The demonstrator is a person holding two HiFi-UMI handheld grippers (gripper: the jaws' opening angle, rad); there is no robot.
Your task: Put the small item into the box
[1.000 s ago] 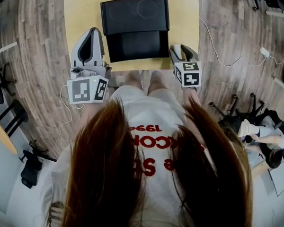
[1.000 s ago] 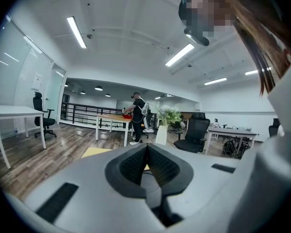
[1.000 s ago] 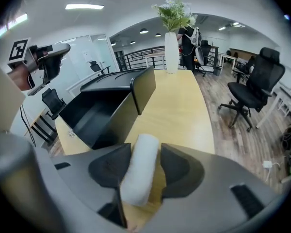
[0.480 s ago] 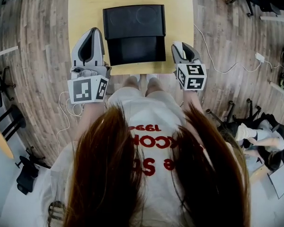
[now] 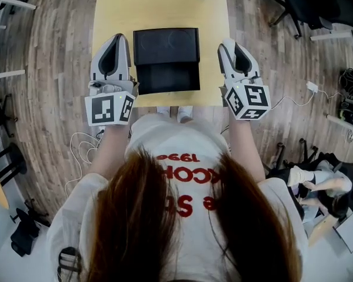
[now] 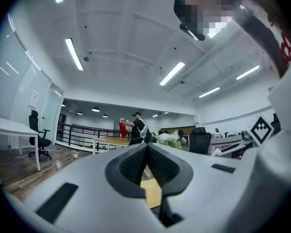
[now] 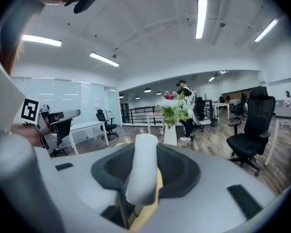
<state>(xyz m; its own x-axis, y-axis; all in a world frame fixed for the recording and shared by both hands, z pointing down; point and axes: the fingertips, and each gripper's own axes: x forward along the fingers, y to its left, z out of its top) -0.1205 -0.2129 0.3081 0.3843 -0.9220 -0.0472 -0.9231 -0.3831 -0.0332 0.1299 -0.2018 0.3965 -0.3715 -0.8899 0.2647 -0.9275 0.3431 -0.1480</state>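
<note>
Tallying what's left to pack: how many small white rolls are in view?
1: a white roll, clamped in the right gripper. More may lie unseen in the black box.

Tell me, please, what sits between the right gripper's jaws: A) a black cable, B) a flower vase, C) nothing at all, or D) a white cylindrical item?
D: in the right gripper view, the right gripper, whose jaws have just been closing, clamps a white cylindrical item between its pads.
</note>
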